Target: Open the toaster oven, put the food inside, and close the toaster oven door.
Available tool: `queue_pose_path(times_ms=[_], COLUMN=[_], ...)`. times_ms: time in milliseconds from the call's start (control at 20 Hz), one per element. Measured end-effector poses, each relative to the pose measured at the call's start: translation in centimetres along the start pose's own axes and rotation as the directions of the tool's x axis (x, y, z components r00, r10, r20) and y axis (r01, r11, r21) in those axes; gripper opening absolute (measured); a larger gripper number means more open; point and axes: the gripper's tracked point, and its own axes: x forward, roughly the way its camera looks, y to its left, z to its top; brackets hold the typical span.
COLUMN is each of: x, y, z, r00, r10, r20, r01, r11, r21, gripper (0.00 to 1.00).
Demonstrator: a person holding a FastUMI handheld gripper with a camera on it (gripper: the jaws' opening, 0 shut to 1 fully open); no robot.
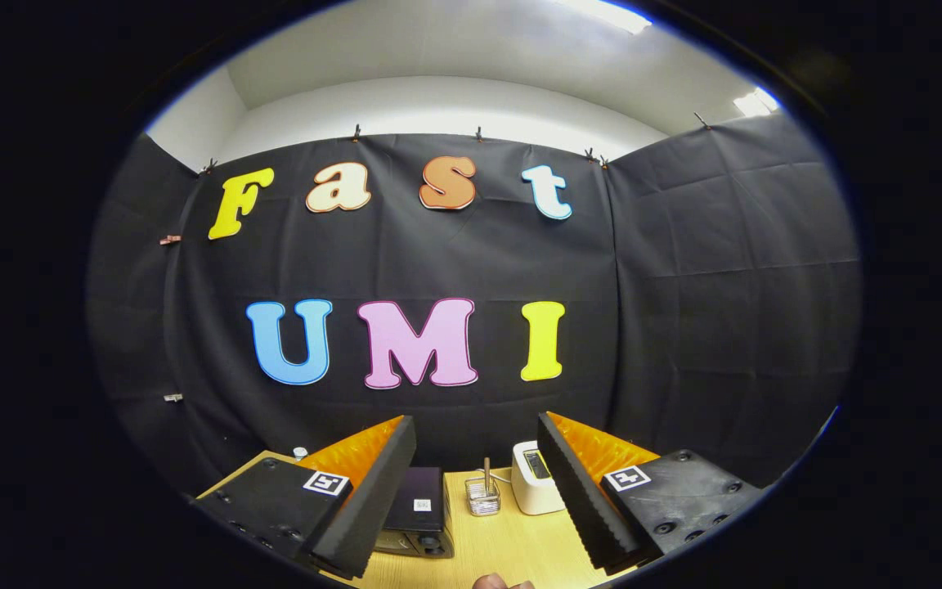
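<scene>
My gripper is held high above the wooden table, and it is open, with a wide gap and nothing between its fingers. A black toaster oven stands on the table just beside the left finger, partly hidden by it; I see its top and a bit of its front with knobs. Whether its door is open I cannot tell. A small rounded tan piece lies at the table's near edge between the fingers; what it is stays unclear.
A clear wire holder with an upright stick stands at the back of the table between the fingers. A white toaster-like box sits next to the right finger. A small white-capped bottle peeks out behind the left finger.
</scene>
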Motion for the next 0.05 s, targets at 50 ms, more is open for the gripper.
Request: queue_pose_path(times_ms=[50], x=[-0.02], y=[-0.02], z=[-0.01], r00=[1.0], r10=[0.001], r20=[0.0], r01=[-0.001], r11=[1.0], r21=[0.0], gripper=[0.97])
